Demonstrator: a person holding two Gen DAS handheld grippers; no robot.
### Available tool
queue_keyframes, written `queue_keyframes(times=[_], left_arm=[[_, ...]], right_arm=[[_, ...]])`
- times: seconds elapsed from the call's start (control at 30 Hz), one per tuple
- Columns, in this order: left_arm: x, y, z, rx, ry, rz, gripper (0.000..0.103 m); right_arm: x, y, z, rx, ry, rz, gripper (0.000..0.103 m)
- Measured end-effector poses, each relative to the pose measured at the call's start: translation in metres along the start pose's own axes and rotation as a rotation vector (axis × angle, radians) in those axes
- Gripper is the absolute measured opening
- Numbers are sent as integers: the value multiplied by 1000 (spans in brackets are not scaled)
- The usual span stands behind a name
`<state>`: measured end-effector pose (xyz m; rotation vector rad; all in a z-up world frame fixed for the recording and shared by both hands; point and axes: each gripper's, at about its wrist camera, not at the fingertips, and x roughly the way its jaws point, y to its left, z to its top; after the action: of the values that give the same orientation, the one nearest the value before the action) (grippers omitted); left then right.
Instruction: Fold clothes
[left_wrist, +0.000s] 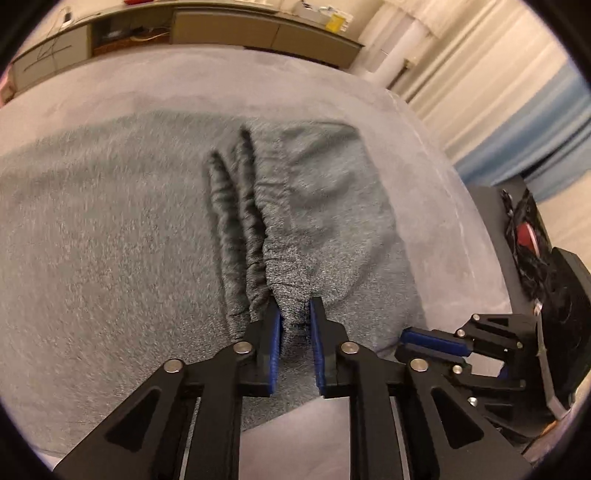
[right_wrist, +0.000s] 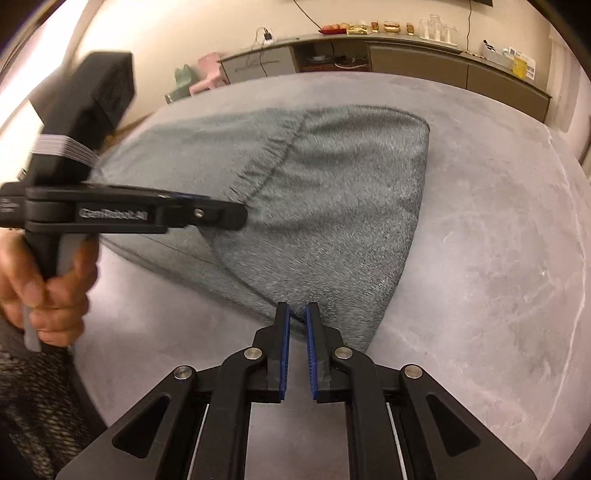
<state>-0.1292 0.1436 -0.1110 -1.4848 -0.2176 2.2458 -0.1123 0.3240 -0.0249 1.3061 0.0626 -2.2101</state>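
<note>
grey heathered garment (left_wrist: 155, 229) is spread on a grey fabric-covered surface (left_wrist: 229, 77), ahead of both sets of tongs. an elastic gathered band (left_wrist: 240, 221) is seen bunched into ridges running away from the left gripper (left_wrist: 295, 314). in the left wrist view a fold of that band end is pinched between the blue pads (left_wrist: 275, 332), jaws narrow and closed onto the cloth. the garment fans out beyond and to both sides of the left tips, the larger part to their left.

in the right wrist view the same garment (right_wrist: 332, 206) is seen as a wedge narrowing toward the right gripper (right_wrist: 297, 314). its near edge is caught between the right blue pads (right_wrist: 284, 332), jaws narrow; cloth is visible in the gap at the tips, so a hold on the edge is read. the gathered seam (right_wrist: 266, 162) curves across the cloth further ahead, left of the right tips.

left gripper (right_wrist: 236, 216) is visible side-on in the right wrist view, ahead-left of the right tongs, its tip on the garment. it is held by a hand (right_wrist: 48, 291) at lower left. right gripper (left_wrist: 424, 339) is seen in the left wrist view just right of the left tongs, tip at the garment's edge.

further out: a long low cabinet (right_wrist: 388, 62) past the far side of the surface, with glasses (right_wrist: 437, 27) and food items on top. a pink chair (right_wrist: 207, 74) is ahead-left of the right tongs. blue and white curtains (left_wrist: 517, 110) are to the right of the left tongs. frames are motion-blurred.
</note>
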Motion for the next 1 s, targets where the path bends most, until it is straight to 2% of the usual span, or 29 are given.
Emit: queue_keyframes(times=[0.03,0.1,0.17,0.2,0.27,0.37,0.43,0.53,0.63,0.7,0.73,0.8,0.87,0.9,0.97,1.0], left_arm=[[-10,0,4,4,-30,0,28],[-31,1,11,13,-91,0,52],[-32,4,32,-3,-126,4,57],[-29,6,44,-13,-140,7,57],[-6,12,67,-25,-101,1,57],[38,26,89,-24,-31,108,44],[60,37,95,-47,-15,196,43],[63,40,98,-59,-28,223,44],[44,34,92,-66,-47,210,44],[11,22,76,-71,-127,140,41],[0,16,68,-69,-142,102,42],[-2,5,47,-40,-104,54,41],[18,2,28,3,-30,93,42],[30,2,19,25,10,122,38],[34,-3,12,84,0,181,42],[32,-5,12,91,-3,188,41]], right_arm=[[-3,-1,3,12,-19,8,14],[-9,-2,9,35,-57,23,17],[-15,-3,15,58,-94,38,24],[-19,-3,18,70,-113,46,26],[-11,-6,27,101,-132,37,26],[10,-9,33,134,-117,12,26],[20,-9,26,126,-87,1,26],[28,-8,18,102,-42,-4,26],[20,-16,16,140,-37,37,26],[9,-26,16,194,-54,37,26],[-1,-30,15,214,-83,44,26],[-9,-36,12,240,-94,50,26],[-6,-41,9,259,-69,50,26],[1,-43,6,265,-34,47,26],[1,-42,5,254,-37,44,26],[-2,-43,5,257,-38,43,26]])
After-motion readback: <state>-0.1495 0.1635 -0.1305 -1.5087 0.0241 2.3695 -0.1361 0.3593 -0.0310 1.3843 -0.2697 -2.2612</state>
